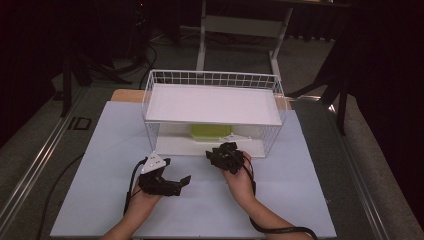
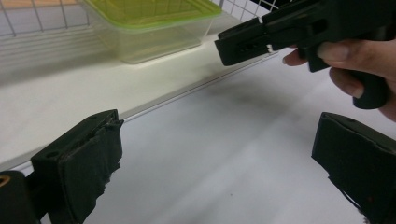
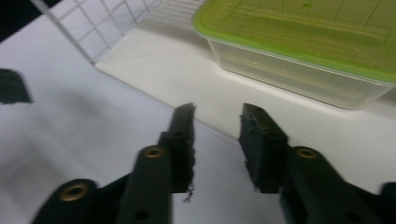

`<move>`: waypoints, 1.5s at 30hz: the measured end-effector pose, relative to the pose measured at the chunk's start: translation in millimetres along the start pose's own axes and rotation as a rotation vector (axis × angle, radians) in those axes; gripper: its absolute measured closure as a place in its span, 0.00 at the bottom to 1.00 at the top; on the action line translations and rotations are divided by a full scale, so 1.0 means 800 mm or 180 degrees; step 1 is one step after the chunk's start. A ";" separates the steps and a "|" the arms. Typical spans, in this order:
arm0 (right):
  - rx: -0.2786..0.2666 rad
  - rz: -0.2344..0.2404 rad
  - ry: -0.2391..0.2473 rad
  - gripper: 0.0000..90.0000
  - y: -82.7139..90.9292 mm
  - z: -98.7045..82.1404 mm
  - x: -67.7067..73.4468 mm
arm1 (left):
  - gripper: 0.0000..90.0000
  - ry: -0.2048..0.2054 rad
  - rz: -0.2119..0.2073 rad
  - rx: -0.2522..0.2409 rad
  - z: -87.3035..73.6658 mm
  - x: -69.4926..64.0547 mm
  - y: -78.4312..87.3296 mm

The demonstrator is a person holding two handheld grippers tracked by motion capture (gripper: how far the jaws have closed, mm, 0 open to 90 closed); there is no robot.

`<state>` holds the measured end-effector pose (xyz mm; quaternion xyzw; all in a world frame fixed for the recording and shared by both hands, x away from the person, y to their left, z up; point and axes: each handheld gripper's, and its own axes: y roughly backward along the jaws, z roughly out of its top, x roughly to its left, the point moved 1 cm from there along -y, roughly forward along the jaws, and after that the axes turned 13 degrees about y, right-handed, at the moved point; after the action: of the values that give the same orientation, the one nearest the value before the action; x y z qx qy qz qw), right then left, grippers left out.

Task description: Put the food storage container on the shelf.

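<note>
In the high view, the upper shelf (image 1: 212,104) of the wire rack (image 1: 150,95) hides most of the green-lidded container (image 1: 211,131); only its front edge shows. In the left tool view the container (image 2: 149,28) is cut off by the top edge, and the left tool (image 2: 219,163) is cut by the bottom and right edges. In the right tool view the container (image 3: 303,51) runs past the top and right edges, and its contents cannot be made out.

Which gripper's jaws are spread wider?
The left gripper: its jaws stand far apart. The right gripper, nearer the green-lidded box, shows only a narrow gap.
</note>
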<state>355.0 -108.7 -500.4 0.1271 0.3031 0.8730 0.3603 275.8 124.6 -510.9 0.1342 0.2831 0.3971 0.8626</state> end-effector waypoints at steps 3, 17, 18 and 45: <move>-0.0076 0.0052 0.0026 0.53 0.012 -0.001 0.000 | 0.03 -0.0027 -0.0004 -0.0003 0.003 -0.004 0.001; -0.0423 0.0286 0.0148 0.19 0.071 -0.022 0.002 | 0.03 -0.0102 -0.0107 -0.0016 0.007 -0.016 0.018; -0.0426 0.0336 0.0167 0.19 0.076 -0.024 0.001 | 0.03 -0.0105 -0.0114 -0.0020 0.007 -0.016 0.021; -0.0267 0.0492 0.0476 0.21 0.132 -0.094 -0.021 | 0.03 -0.0090 -0.0165 -0.0091 -0.025 0.003 0.071</move>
<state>275.3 -212.1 -494.1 0.0693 0.2816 0.9172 0.2734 230.6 163.1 -501.9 0.1200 0.2685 0.3767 0.8784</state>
